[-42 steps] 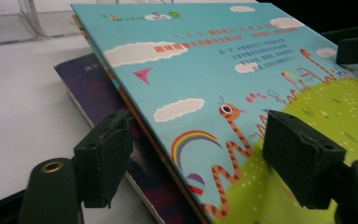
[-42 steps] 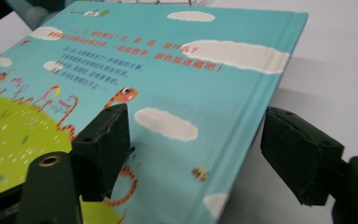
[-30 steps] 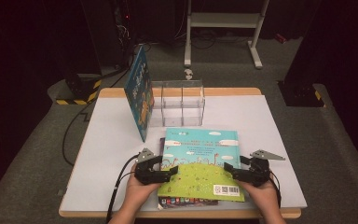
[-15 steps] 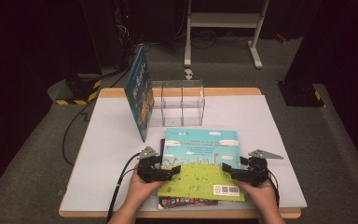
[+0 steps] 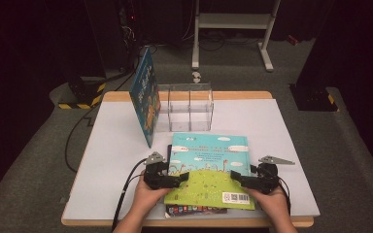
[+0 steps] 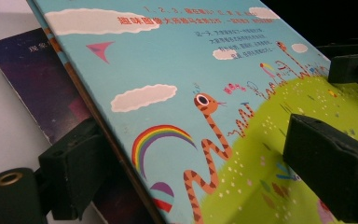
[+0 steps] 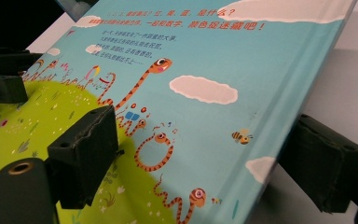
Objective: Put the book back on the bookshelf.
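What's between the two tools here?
The blue-green picture book, topmost of a flat stack: the left tool straddles its left edge, the right tool its right edge. The high view shows this.

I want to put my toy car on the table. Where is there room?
Free: the right side of the table, beside the clear box, and the left side below the standing book. Crowded: the front middle, where the picture book and both hand-held grippers are.

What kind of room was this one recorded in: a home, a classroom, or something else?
Probably a lab or recording studio, not a home. A lone white table stands on grey carpet among dark surroundings, yellow-and-black hazard tape marks a black stand's base, and a grey metal frame stands behind.
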The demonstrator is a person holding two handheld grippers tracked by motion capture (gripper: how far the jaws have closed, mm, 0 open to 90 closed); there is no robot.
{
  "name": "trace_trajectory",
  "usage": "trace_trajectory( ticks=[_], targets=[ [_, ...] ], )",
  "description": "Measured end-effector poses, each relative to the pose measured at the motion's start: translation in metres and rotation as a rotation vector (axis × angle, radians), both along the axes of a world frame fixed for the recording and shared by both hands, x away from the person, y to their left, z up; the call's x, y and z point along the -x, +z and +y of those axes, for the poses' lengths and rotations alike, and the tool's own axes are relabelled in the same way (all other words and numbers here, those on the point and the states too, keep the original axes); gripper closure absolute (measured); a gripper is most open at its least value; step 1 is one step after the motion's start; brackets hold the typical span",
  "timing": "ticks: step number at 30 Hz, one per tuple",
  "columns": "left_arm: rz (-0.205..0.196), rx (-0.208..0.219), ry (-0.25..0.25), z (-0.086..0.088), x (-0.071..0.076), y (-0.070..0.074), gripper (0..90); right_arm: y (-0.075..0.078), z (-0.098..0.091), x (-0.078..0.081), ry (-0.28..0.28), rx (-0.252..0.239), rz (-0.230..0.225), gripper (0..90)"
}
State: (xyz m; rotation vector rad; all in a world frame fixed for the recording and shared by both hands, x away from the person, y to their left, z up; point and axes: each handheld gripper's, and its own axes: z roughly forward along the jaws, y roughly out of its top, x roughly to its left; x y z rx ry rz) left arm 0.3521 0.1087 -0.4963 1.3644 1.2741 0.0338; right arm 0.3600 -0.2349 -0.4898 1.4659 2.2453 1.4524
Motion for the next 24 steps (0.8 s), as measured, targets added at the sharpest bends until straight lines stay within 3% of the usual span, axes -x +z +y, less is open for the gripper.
trace_trajectory(
  ticks=[24],
  targets=[
    [-0.017, -0.026, 0.013, -0.0003, 0.0036, 0.0066, 12.2, 0.0074, 0.0045, 0.0043, -0.027, 0.045, -0.013, 14.9]
  ],
)
